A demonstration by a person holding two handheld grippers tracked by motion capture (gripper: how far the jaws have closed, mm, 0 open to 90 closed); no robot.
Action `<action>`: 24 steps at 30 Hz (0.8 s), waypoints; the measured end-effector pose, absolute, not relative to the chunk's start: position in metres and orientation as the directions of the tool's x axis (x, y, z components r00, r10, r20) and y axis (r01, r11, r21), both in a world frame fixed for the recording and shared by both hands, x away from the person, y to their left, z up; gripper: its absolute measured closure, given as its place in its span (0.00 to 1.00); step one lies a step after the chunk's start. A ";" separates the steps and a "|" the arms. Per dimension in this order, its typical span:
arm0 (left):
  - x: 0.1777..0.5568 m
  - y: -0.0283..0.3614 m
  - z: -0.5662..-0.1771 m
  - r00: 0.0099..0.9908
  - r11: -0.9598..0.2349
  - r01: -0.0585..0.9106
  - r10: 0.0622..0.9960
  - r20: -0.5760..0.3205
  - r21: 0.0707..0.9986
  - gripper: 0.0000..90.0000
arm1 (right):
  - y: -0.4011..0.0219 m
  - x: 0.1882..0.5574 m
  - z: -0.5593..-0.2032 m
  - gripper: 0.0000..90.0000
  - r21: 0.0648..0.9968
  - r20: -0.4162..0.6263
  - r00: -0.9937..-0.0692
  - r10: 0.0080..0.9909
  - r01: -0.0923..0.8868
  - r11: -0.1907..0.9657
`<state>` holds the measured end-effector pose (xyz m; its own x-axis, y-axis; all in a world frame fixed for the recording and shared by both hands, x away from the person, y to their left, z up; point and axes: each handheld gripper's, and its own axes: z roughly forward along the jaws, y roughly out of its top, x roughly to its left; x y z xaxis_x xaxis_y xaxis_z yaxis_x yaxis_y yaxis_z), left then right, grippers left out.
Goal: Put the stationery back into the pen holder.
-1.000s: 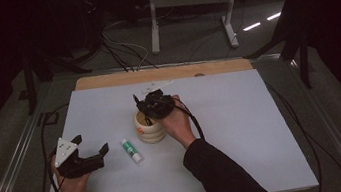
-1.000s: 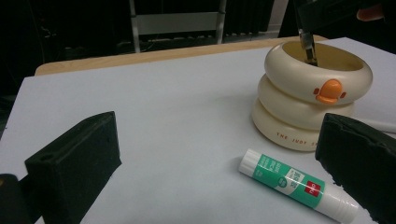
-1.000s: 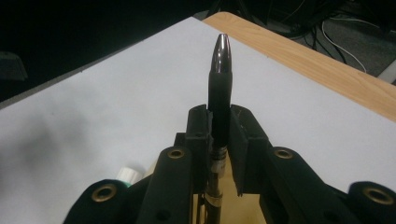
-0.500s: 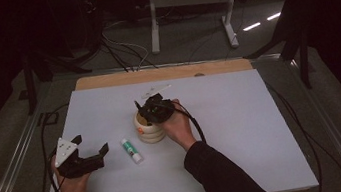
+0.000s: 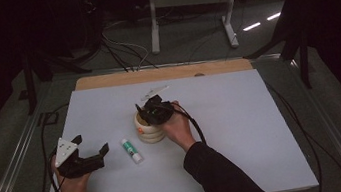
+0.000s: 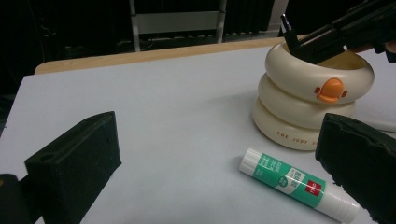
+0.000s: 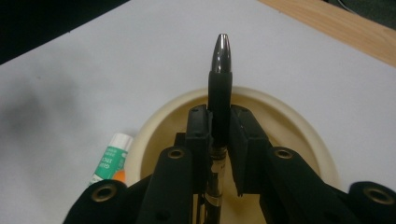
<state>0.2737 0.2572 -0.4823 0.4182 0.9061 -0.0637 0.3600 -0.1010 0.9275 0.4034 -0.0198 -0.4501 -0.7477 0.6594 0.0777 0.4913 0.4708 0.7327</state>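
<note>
Right gripper (image 7: 219,126) is clamped on a black pen (image 7: 219,88), jaws tight on its barrel, held over the mouth of the cream holder (image 5: 149,132) at frame centre. Pen tip points toward the upper frame. Left gripper (image 5: 90,152) rests wide and empty at lower left of the bench (image 5: 242,116); glue stick (image 5: 131,150) lies between it and the holder.

The pen holder (image 5: 149,128) stands near the middle of the table (image 5: 242,116). A glue stick (image 5: 131,150) lies just left of it, nearer the person. The pen (image 7: 220,93) is over the holder's mouth.
</note>
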 end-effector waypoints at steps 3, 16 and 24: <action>0.274 0.257 -0.482 0.418 -0.100 0.360 0.906 -0.064 0.927 0.00 | -0.019 0.404 -0.451 0.88 0.728 0.080 -0.747 0.660 0.496 0.473; 0.274 0.258 -0.482 0.418 -0.097 0.359 0.906 -0.067 0.928 0.00 | -0.020 0.404 -0.451 0.76 0.730 0.082 -0.746 0.661 0.497 0.469; 0.274 0.258 -0.482 0.419 -0.100 0.361 0.906 -0.065 0.927 0.00 | -0.026 0.403 -0.439 0.56 0.765 0.079 -0.739 0.669 0.475 0.434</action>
<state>0.2737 0.2576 -0.4824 0.4192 0.9055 -0.0653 0.3608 -0.1001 0.9273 0.4025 -0.0257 -0.4395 -0.7391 0.6689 0.0794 0.4752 0.4341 0.7654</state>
